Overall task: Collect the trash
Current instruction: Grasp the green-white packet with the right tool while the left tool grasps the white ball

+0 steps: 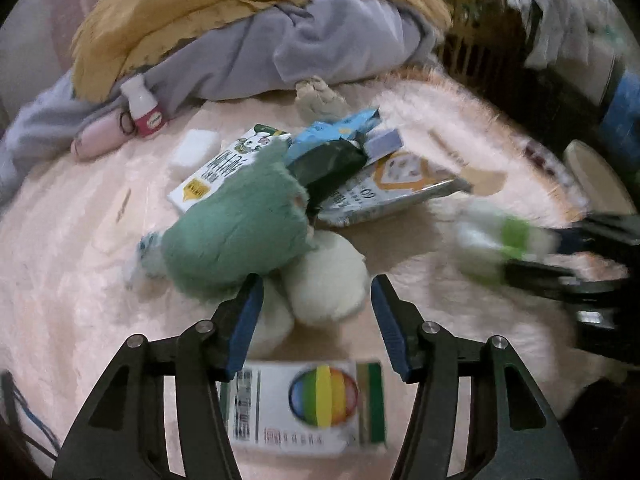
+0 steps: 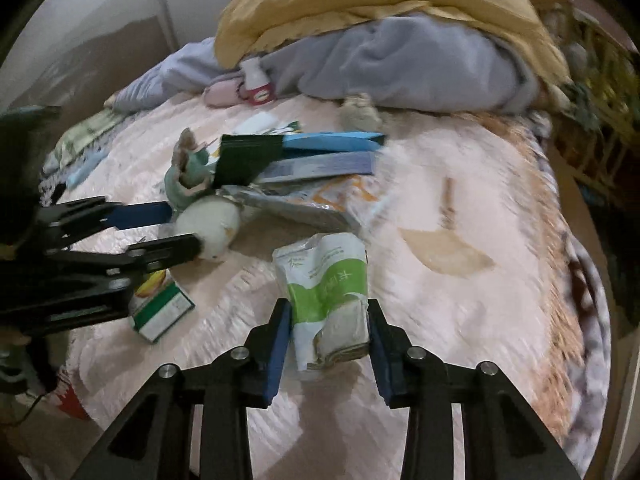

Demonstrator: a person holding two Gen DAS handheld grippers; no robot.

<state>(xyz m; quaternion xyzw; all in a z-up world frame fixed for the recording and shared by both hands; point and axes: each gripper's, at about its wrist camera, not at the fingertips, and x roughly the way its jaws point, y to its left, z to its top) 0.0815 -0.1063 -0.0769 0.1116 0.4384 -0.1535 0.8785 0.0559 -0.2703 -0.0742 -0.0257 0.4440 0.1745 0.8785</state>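
Green-white crumpled packet (image 2: 326,300) between right gripper's (image 2: 329,320) nearly touching jaws, contact unclear; left gripper (image 1: 316,300) half-open, empty.

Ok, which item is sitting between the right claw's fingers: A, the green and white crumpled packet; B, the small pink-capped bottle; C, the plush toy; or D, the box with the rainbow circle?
A: the right wrist view shows the green and white crumpled packet sitting between the right claw and its two blue pads.

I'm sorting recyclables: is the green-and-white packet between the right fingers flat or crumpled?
Crumpled: the green-and-white packet is creased and bent, with its lower end folded over.
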